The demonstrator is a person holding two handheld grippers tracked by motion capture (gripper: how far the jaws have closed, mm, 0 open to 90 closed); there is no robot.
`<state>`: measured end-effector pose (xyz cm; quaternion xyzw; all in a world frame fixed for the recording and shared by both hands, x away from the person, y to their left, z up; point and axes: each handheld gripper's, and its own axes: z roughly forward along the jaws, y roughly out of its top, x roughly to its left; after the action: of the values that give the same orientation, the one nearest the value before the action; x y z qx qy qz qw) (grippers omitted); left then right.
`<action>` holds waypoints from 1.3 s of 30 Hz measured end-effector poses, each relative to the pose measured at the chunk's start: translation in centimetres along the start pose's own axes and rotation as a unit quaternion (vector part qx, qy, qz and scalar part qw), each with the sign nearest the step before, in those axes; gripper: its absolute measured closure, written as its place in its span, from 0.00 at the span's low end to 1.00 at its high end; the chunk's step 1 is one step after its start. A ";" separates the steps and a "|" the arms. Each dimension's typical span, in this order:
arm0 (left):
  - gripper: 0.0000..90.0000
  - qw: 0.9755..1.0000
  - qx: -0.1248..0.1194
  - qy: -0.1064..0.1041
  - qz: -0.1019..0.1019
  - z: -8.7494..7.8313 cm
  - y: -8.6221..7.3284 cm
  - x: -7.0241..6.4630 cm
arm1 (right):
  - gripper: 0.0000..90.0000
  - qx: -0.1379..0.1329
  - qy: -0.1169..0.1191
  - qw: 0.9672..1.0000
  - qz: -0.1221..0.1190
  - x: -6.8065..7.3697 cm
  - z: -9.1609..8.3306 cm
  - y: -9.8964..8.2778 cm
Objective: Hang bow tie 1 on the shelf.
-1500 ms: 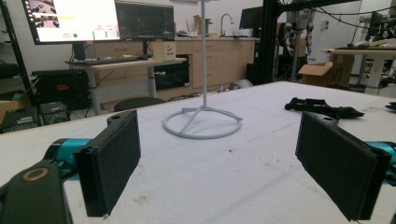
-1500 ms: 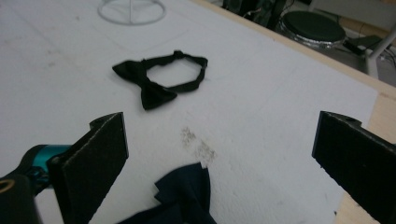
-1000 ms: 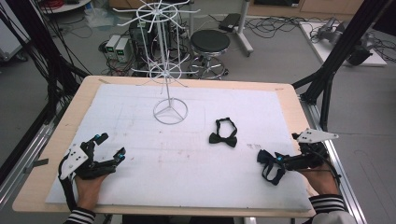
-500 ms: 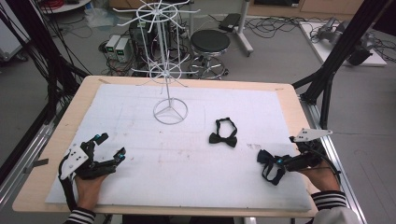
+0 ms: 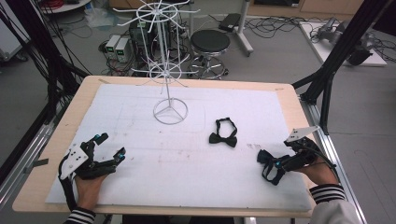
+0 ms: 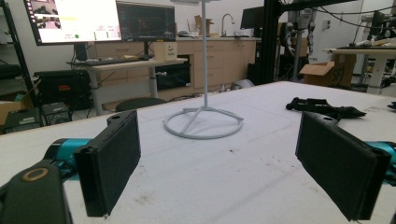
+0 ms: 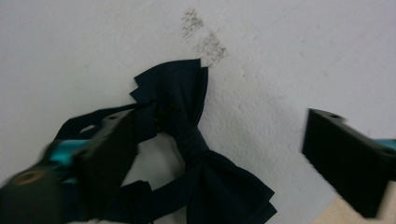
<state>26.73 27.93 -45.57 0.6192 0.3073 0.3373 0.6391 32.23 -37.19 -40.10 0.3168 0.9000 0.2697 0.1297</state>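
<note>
Evenly lit from overhead; soft, faint shadows on the white foam-covered table top [image 5: 140, 149]. Motion blur in right gripper view, softening the dark fabric bow tie [image 7: 196, 154]. No glare.

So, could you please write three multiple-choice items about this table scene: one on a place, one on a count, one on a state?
1. Where does the white wire stand sit?
A. far middle of the table
B. near right corner
C. on the floor

2. How many bow ties lie on the table?
A. one
B. two
C. four

3. How is the left gripper?
A. shut on a bow tie
B. open, holding nothing
C. shut on the stand

Key: 1 A, its ring base rests beyond both grippers. 2 B, one bow tie mid-table, another under the right gripper. 3 B, its jaws stand wide apart.
</note>
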 end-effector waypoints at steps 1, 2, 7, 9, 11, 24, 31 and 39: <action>0.16 1.000 0.000 0.000 0.000 0.0 0.0 0.0 | 0.23 0.005 0.013 1.000 -0.010 -0.1 0.0 0.0; 0.16 1.000 0.000 0.000 0.000 0.0 0.0 0.0 | 0.23 0.005 0.013 1.000 -0.010 -0.1 0.0 0.0; 0.16 1.000 0.001 0.001 -0.002 0.0 0.0 0.0 | 0.23 0.019 0.012 1.000 -0.013 -0.2 0.3 0.0; 0.16 1.000 0.001 0.001 -0.001 0.0 0.0 0.0 | 0.24 0.025 0.015 0.999 -0.018 -0.1 0.5 0.0; 0.16 1.000 0.001 0.000 -0.002 0.0 0.0 0.0 | 0.25 0.035 0.014 0.999 -0.026 0.0 0.7 0.2; 0.16 1.000 -0.001 0.000 -0.004 0.0 0.0 0.0 | 0.39 0.079 0.033 0.995 -0.056 0.2 1.1 0.4; 0.16 1.000 0.000 0.000 -0.002 0.0 0.0 0.0 | 0.51 0.097 0.040 0.992 -0.066 0.2 1.4 0.5; 0.16 1.000 -0.001 0.000 -0.004 0.0 0.0 0.0 | 0.64 0.112 0.042 0.990 -0.079 0.5 1.8 0.8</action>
<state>26.75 27.96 -45.58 0.6175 0.3096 0.3350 0.6408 33.01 -35.64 -41.16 0.2454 0.9514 0.1696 0.0761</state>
